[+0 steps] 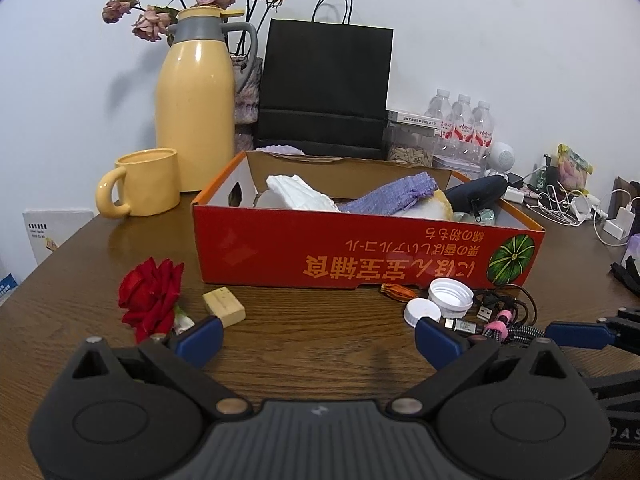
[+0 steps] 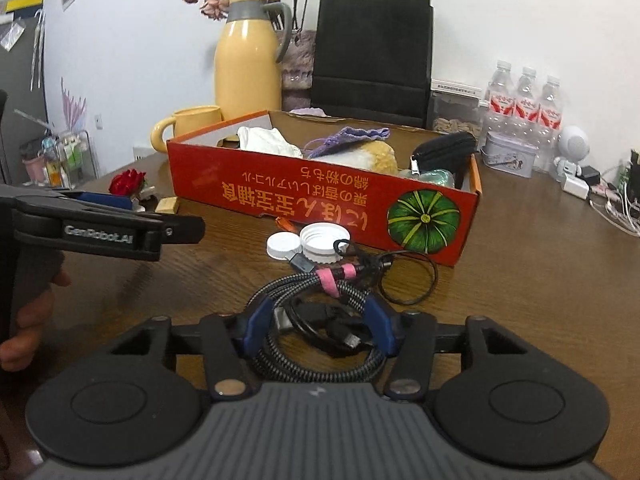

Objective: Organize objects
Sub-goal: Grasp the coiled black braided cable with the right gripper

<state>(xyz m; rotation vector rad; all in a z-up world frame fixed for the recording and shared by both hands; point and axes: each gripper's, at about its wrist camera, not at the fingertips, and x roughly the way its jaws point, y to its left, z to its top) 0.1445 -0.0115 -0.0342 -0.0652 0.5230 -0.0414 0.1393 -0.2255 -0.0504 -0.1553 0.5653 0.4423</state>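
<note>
Cables [image 2: 316, 312], a braided bundle tied with pink straps, lie on the table [image 2: 520, 300] in front of the red box [image 2: 320, 200], just beside two white caps [image 2: 308, 242]. The right gripper [image 2: 316, 328] is set low over the bundle with its blue pads on either side of the coil; the left pad looks to be against the braid, but whether both pads press firmly cannot be told, so the grasp reads as forming, not secured. The left gripper [image 1: 318, 336] stands with its jaws wide apart over bare table, holding nothing; the rose [image 1: 150, 300] and the small beige block [image 1: 224, 306] lie just beyond its left finger.

Step in hand, as judged: picking up the cables for transfer into the box, which already holds a white cloth [image 2: 268, 140], a purple pouch [image 2: 348, 138] and a black case [image 2: 444, 152]. The caps, rose and block remain outside it.

The next move calls for a full squeeze on the coil before any lift, since loose loops and the thin black ring [image 2: 408, 276] at the far side may trail or snag the caps. The lift must then clear the near wall of the box, and the release should fall in the free space between the contents.
</note>
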